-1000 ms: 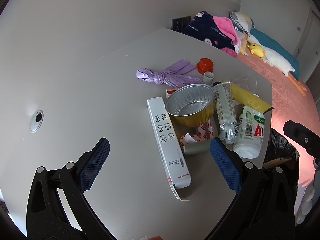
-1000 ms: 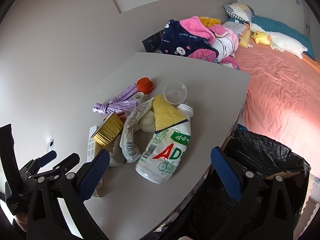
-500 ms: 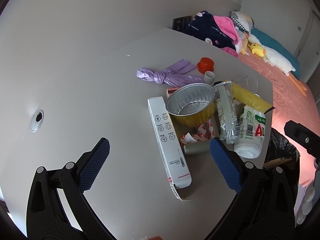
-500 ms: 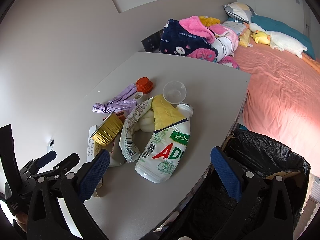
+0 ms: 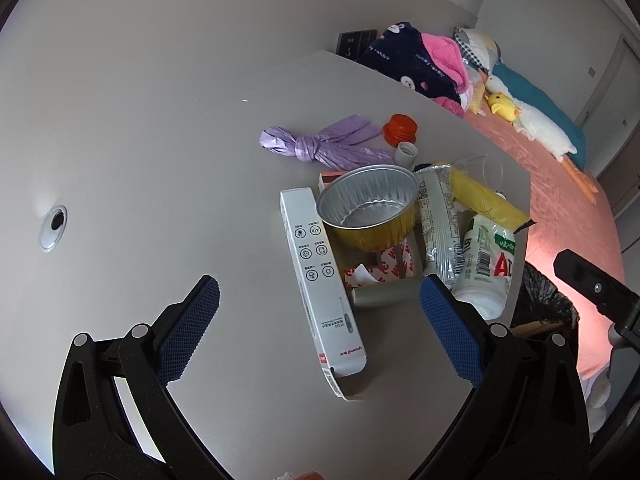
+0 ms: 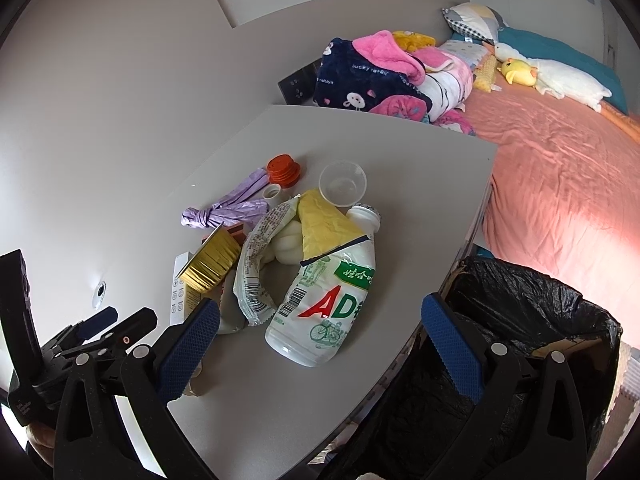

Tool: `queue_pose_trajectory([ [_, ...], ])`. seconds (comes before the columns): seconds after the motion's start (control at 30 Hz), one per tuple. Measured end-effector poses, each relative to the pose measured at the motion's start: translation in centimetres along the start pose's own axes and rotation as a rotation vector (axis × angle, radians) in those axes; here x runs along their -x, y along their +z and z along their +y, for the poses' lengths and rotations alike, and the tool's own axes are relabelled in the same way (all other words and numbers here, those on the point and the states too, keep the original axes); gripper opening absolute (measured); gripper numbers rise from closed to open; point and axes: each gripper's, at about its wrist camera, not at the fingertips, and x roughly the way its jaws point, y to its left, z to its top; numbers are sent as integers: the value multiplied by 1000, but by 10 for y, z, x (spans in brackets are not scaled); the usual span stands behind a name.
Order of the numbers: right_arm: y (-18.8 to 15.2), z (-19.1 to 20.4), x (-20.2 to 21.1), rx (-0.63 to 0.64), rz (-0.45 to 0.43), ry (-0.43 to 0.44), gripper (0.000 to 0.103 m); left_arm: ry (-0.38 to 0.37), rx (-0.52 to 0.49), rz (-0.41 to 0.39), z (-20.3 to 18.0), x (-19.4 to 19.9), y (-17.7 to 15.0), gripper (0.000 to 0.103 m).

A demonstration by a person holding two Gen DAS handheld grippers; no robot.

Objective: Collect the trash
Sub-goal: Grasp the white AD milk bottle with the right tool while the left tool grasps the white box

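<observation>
Left wrist view: the left gripper [image 5: 316, 300] hangs released over the grey table [image 5: 168, 184], with bare tabletop from 7 to 11 o'clock. Trash clusters at 1 to 3 o'clock: a long white box [image 5: 320, 280], a foil cup [image 5: 370, 204] and a white bottle [image 5: 486, 264] near the table's edge. Right wrist view: the right gripper [image 6: 320, 324] is also released, with the bottle [image 6: 326, 300] between its fingers' lines. A black-lined bin [image 6: 520, 344] sits at 4 o'clock just beyond the edge, its lower part cut off.
</observation>
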Motion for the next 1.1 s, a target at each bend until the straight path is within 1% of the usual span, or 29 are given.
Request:
queue_pose_trajectory([
  [0.13, -1, -4, -6, -11, 14, -8, 100, 22, 2, 4, 1, -5, 0, 97],
  [0.37, 1, -6, -20, -27, 43, -31, 100, 38, 36, 40, 7, -22, 2, 97],
  [0.5, 4, -6, -31, -23, 58, -46, 100, 74, 36, 72, 10, -35, 4, 97],
  [0.53, 5, -6, -35, -24, 63, -49, 100, 73, 43, 74, 12, -37, 6, 96],
  [0.6, 6, -7, -41, -28, 74, -49, 100, 80, 56, 85, 13, -42, 8, 92],
  [0.7, 8, -7, -51, -33, 89, -58, 96, 95, 53, 109, 14, -51, 9, 87],
  [0.9, 10, -8, -70, -42, 119, -80, 93, 121, 42, 135, 16, -62, 7, 87],
  [0.97, 10, -8, -77, -41, 129, -96, 89, 130, 35, 144, 16, -66, 6, 87],
  [1.1, 11, -8, -86, -42, 139, -95, 86, 158, 18, 137, 18, -67, 5, 87],
])
